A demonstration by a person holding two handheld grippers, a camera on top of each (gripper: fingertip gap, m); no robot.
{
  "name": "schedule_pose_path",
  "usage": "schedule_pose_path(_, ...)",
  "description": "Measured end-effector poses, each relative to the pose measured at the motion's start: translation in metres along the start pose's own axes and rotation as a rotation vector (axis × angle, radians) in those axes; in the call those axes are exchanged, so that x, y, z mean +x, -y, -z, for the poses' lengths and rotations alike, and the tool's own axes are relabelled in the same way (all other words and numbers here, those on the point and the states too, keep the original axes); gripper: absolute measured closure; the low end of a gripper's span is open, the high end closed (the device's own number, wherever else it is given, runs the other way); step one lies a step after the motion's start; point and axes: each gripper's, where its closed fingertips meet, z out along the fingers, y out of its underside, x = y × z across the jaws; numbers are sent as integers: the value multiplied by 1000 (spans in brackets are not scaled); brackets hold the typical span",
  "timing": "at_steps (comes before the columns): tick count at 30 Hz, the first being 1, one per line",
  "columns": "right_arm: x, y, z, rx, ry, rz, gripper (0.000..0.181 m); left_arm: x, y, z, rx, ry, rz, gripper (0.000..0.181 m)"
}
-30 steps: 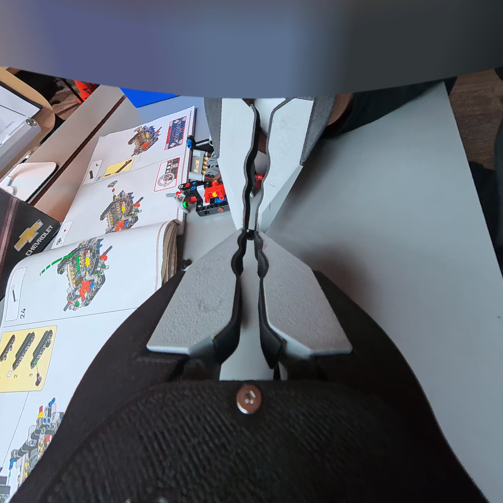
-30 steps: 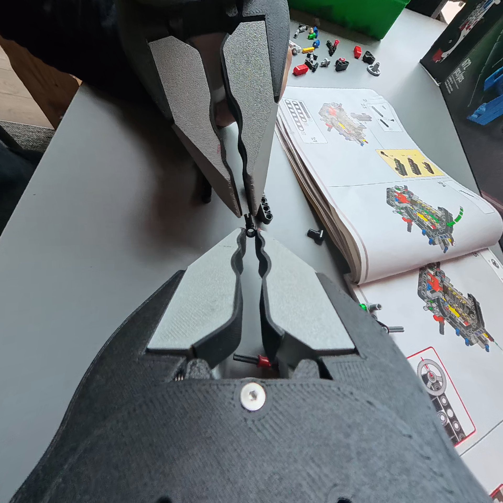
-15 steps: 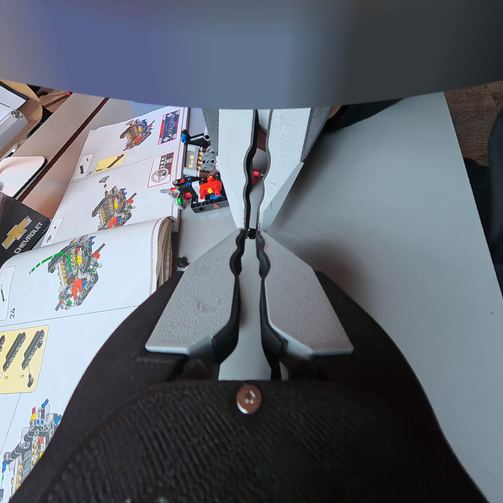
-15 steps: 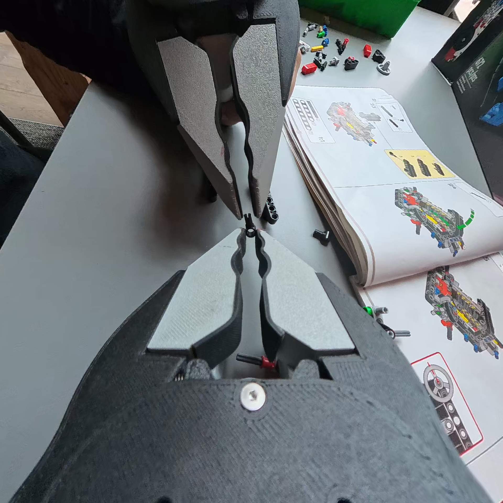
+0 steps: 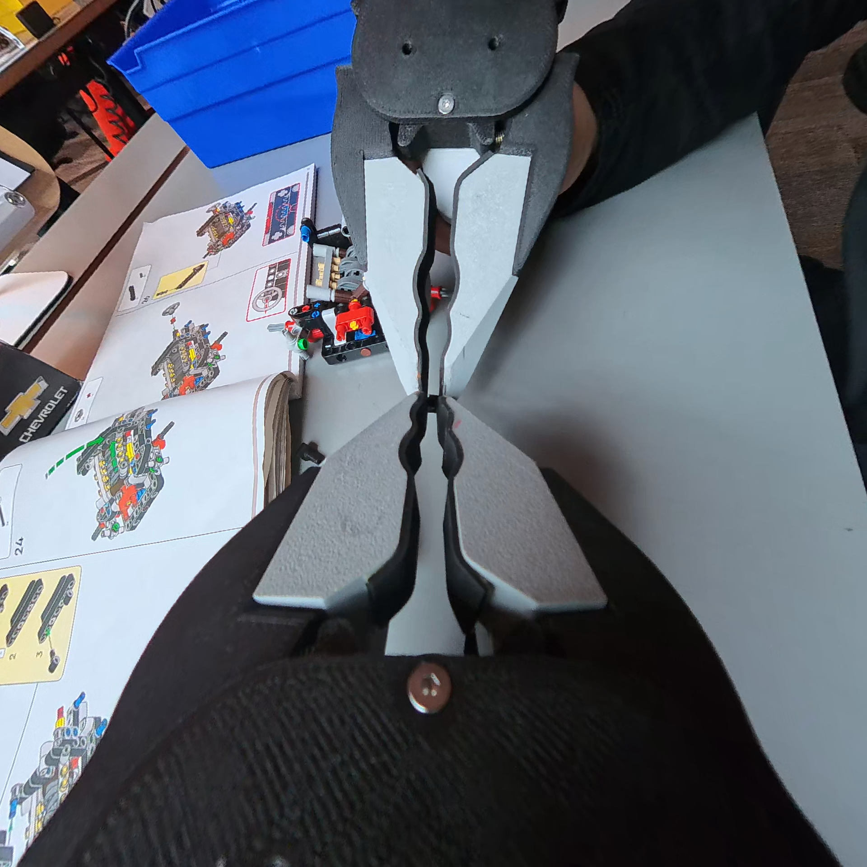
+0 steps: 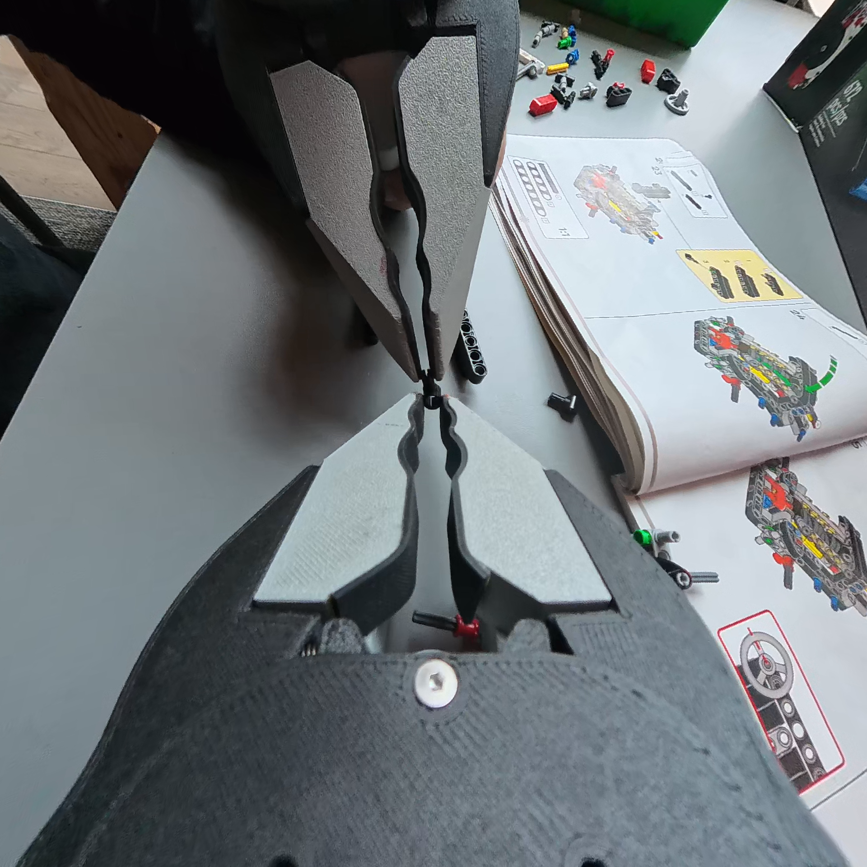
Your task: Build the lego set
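Above table (image 6: pixel 187 328): left tool (image 5: pixel 429 407), right tool (image 6: pixel 430 402) tip-to-tip, pinching black pin (image 6: pixel 430 391).

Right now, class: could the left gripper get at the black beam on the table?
Probably not yet: the left gripper is shut on a small black pin. The beam lies uncovered just beside its tips.

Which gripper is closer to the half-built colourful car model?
Right gripper: the half-built model sits right beside its fingers. Left gripper reaches from farther back.

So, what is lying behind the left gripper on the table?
In the right wrist view, a black beam with holes lies on the grey table just behind the left gripper. Only its near end shows; the fingers cover the rest.
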Motion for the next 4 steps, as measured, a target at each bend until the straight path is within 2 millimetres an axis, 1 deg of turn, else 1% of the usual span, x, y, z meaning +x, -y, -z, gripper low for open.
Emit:
schedule_pose_path(1,0,0,0,-1,-1,-1,178,0,0,0,-1,2,0,180)
schedule_pose_path(4,0,-2,-1,-13,-1,2,178,0,-1,-1,-10,-4,4,180)
